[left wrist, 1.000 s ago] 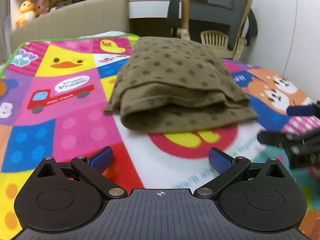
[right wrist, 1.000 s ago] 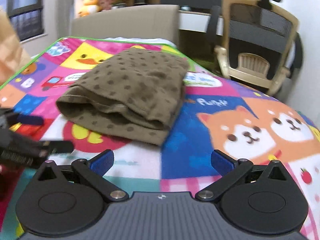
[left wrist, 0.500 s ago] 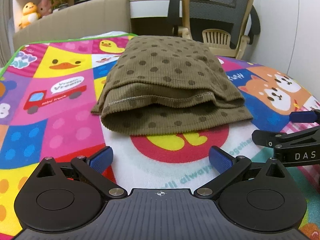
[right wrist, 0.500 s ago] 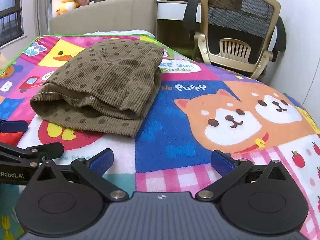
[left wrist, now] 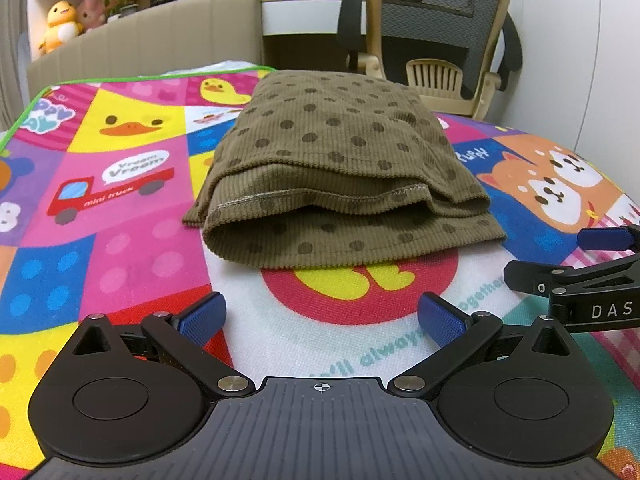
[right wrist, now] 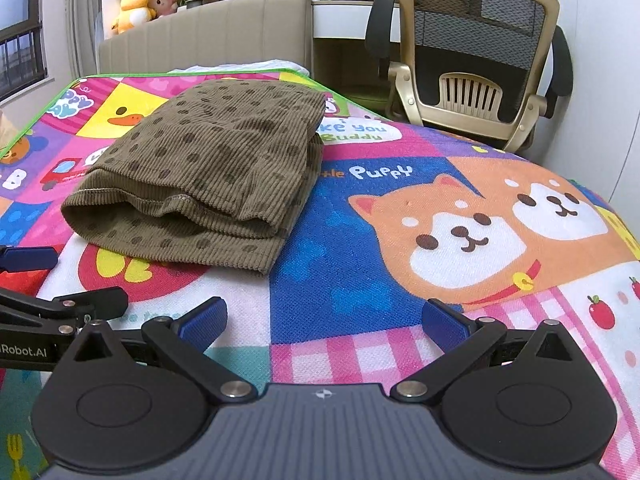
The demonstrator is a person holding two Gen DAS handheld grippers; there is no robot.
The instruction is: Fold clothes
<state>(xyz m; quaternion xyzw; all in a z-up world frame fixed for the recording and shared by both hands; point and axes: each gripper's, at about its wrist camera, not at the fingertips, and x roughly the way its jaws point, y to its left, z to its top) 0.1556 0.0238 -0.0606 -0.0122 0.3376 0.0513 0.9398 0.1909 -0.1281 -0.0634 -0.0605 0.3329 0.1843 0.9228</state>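
Note:
An olive-brown corduroy garment with dark dots [left wrist: 340, 168] lies folded in layers on the colourful cartoon mat [left wrist: 120, 208], its open hems facing me. My left gripper [left wrist: 322, 316] hovers just short of its near edge, open and holding nothing. In the right wrist view the same garment [right wrist: 208, 168] sits to the upper left, and my right gripper [right wrist: 324, 320] stands open over the blue and pink squares, apart from the cloth. Each gripper shows at the edge of the other's view: the right gripper [left wrist: 592, 272] and the left gripper [right wrist: 44, 280].
The mat [right wrist: 480, 220] covers a bed with a beige headboard [left wrist: 160, 60] behind. A beige office chair [right wrist: 476, 52] and a white desk [left wrist: 304, 20] stand beyond the far edge. Plush toys [right wrist: 140, 4] sit on a shelf at the back left.
Both grippers have pulled back slightly and steadied, open the whole time. The folded garment lies flatter and still; the right gripper's earlier motion blur is gone.

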